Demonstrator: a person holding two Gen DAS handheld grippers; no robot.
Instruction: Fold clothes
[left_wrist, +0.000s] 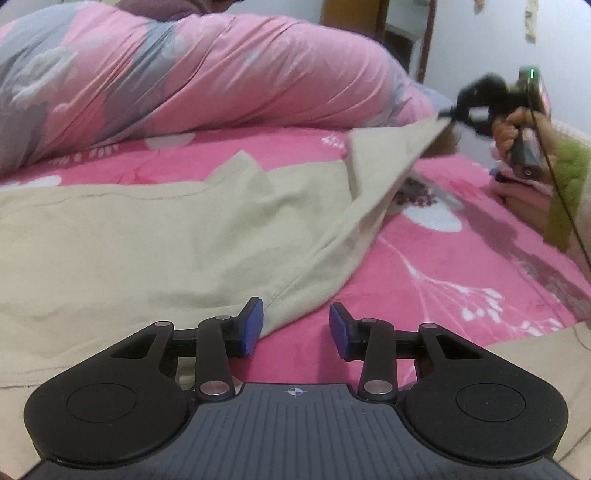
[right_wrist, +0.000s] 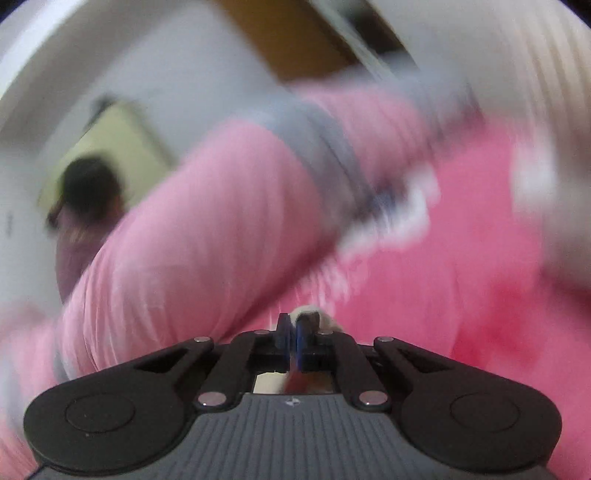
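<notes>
From the left wrist, the left gripper (left_wrist: 296, 326) hovers released, fingers apart, just off the near hem of the beige garment (left_wrist: 147, 236) lying on the pink bedsheet (left_wrist: 443, 266). Its long axis runs left to right, one corner drawn up toward the right gripper (left_wrist: 452, 114), likely to start a fold.

From the right wrist, blurred, the right gripper (right_wrist: 293, 334) is clenched on a bit of pale cloth.

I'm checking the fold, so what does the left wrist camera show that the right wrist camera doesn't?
Only the left wrist view shows the beige garment spread on the bed, one corner lifted by the right gripper, and the open left gripper at its near edge. Only the right wrist view, heavily blurred, shows the right gripper's fingers pinched on a bit of pale cloth. Both show the pink bedsheet and the rolled pink quilt.
</notes>
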